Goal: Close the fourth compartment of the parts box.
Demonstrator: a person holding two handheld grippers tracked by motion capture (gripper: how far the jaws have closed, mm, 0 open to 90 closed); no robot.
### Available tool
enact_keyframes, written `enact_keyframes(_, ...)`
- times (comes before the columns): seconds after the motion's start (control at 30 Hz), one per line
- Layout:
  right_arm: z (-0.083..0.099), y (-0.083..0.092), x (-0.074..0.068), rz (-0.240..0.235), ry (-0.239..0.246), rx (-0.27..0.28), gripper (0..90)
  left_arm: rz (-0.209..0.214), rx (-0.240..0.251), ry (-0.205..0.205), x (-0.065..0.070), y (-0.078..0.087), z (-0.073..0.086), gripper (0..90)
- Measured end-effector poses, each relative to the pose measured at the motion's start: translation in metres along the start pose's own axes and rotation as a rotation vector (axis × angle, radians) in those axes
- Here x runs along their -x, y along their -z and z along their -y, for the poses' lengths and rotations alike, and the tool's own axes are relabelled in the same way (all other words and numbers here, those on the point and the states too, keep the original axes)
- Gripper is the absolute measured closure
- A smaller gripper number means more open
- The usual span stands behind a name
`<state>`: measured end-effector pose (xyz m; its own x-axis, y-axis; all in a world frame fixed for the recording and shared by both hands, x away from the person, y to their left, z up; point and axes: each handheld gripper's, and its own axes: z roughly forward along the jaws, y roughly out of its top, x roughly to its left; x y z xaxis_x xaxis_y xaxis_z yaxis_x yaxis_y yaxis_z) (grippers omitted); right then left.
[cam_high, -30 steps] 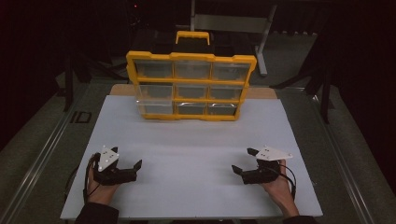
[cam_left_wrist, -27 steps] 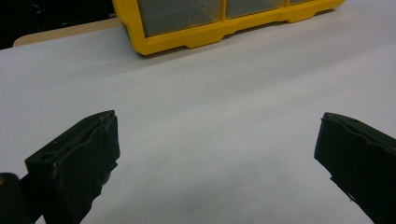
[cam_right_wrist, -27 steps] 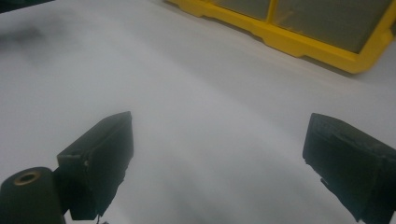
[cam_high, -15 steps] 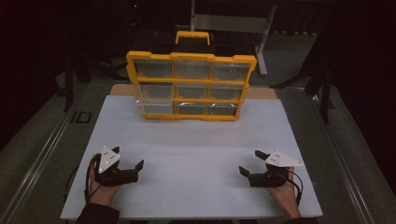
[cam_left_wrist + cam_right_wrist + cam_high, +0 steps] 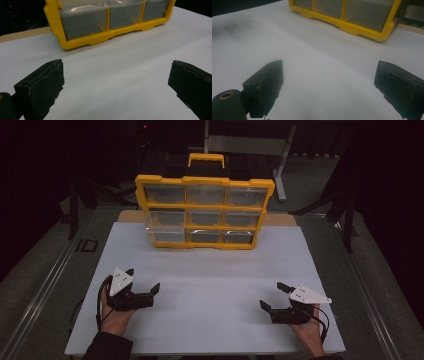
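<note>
A yellow organizer [image 5: 205, 212] with clear drawers stands upright at the back middle of the white table [image 5: 210, 280]. Its middle-left drawer [image 5: 162, 219] juts out a little. My left gripper [image 5: 143, 280] rests open near the front left, held by a hand, with nothing between its jaws. My right gripper [image 5: 272, 296] rests open near the front right, also empty. In the left gripper view the open left gripper [image 5: 116, 82] faces the organizer's bottom row [image 5: 82, 40]. In the right gripper view the open right gripper [image 5: 328, 85] faces the organizer's yellow frame [image 5: 362, 28].
Bare white surface lies between the grippers and the organizer. A wooden strip [image 5: 130, 216] shows behind the white sheet. Grey floor and metal rails [image 5: 45, 280] flank the table. A metal stand [image 5: 250, 142] sits in the dark behind.
The right gripper has slid a little to the right and toward the near edge. The left gripper has barely shifted. Both stay open.
</note>
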<state>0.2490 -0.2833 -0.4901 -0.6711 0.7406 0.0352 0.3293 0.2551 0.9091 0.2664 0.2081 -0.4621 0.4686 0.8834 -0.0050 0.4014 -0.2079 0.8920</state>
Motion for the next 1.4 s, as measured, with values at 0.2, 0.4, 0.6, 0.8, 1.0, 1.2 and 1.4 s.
enact_keyframes(0.2,0.001,0.002,0.0,0.005,-0.002,0.008,8.6,-0.012,0.015,-0.006,-0.001,-0.005,-0.017,1.1)
enact_keyframes(0.4,0.001,0.0,-0.003,0.005,0.011,0.002,8.6,-0.037,0.022,-0.011,-0.001,-0.01,-0.03,2.6)
enact_keyframes(0.6,0.001,0.0,-0.004,0.012,0.015,0.005,8.6,-0.046,0.049,-0.015,0.0,-0.012,-0.041,5.1)
enact_keyframes(0.8,0.002,0.0,-0.004,0.01,0.018,0.005,8.6,-0.049,0.047,-0.03,0.004,-0.019,-0.049,10.8)
enact_keyframes(1.0,0.002,-0.002,-0.005,0.008,0.022,-0.002,8.6,-0.055,0.05,-0.034,0.005,-0.026,-0.059,16.1)
enact_keyframes(1.2,0.002,-0.002,-0.005,0.007,0.021,0.001,8.6,-0.073,0.058,-0.045,0.006,-0.03,-0.069,22.6)
enact_keyframes(1.4,0.003,-0.002,-0.004,0.008,0.018,0.004,8.6,-0.099,0.077,-0.089,0.009,-0.031,-0.077,44.3)
